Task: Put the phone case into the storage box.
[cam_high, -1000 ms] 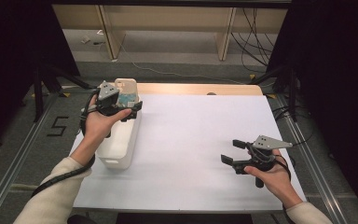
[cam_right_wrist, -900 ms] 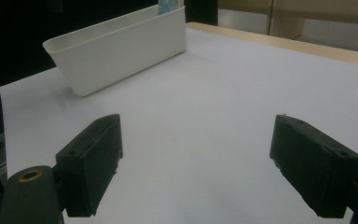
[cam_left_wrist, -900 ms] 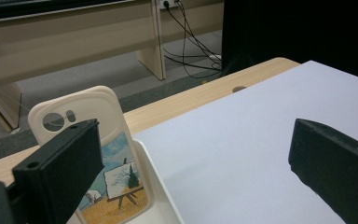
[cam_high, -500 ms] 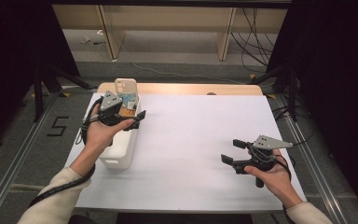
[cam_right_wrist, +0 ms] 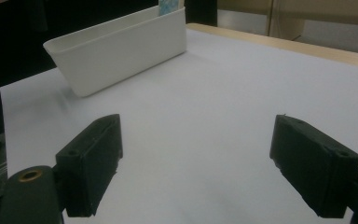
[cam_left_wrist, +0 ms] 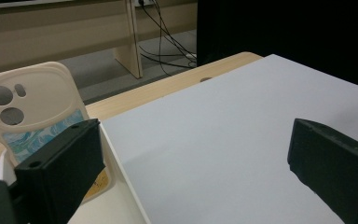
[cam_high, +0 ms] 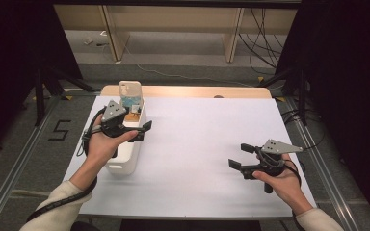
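High view: left gripper (cam_high: 142, 131) hangs spread over the white bin (cam_high: 125, 161); right gripper (cam_high: 241, 156) rests spread, empty.

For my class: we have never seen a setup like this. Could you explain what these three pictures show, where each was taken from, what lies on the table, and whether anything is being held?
A person sits at a table and holds a hand tool with two black jaws in each hand. The high view looks down from above: the left gripper hovers over a white bin, and the right gripper hovers above the bare white tabletop. The other two pictures come from small cameras riding on each tool, looking out between its own jaws. In the left gripper view, a cream phone case stands upright at the far end of the bin. The right gripper view shows the bin from the side. Both pairs of jaws stand open, and nothing is held.
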A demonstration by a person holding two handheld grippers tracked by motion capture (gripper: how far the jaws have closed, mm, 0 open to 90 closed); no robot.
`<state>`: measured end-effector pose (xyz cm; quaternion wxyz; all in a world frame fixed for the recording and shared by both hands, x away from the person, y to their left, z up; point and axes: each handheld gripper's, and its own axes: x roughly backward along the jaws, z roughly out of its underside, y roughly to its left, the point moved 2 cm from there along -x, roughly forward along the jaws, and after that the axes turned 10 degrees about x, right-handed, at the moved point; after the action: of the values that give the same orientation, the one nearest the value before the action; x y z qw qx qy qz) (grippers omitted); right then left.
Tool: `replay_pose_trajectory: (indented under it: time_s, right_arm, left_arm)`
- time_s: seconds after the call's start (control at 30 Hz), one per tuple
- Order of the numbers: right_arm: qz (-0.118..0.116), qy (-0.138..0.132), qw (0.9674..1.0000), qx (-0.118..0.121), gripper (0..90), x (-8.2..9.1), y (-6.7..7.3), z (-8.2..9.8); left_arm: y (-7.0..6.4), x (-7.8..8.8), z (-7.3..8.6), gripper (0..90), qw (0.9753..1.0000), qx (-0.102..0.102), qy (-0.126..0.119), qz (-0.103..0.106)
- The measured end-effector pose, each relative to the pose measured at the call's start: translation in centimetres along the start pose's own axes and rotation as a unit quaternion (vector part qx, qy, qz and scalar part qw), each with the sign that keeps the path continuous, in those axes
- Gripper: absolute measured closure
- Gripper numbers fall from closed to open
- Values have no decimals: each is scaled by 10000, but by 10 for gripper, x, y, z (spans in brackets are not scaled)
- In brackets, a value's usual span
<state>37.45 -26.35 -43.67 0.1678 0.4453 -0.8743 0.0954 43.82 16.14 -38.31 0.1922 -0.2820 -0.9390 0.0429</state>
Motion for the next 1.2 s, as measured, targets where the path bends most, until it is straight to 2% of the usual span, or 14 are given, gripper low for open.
replay_pose_trajectory:
  time_s: [0.5,1.2]
  right_arm:
    - [-1,1,10000,1,178,0,0,0]
    - [-15,4,10000,18,176,0,1,1]
  left_arm:
    - [-13,10,16,29,9997,-134,47,192]
    - [-21,21,42,17,9987,-242,-43,446]
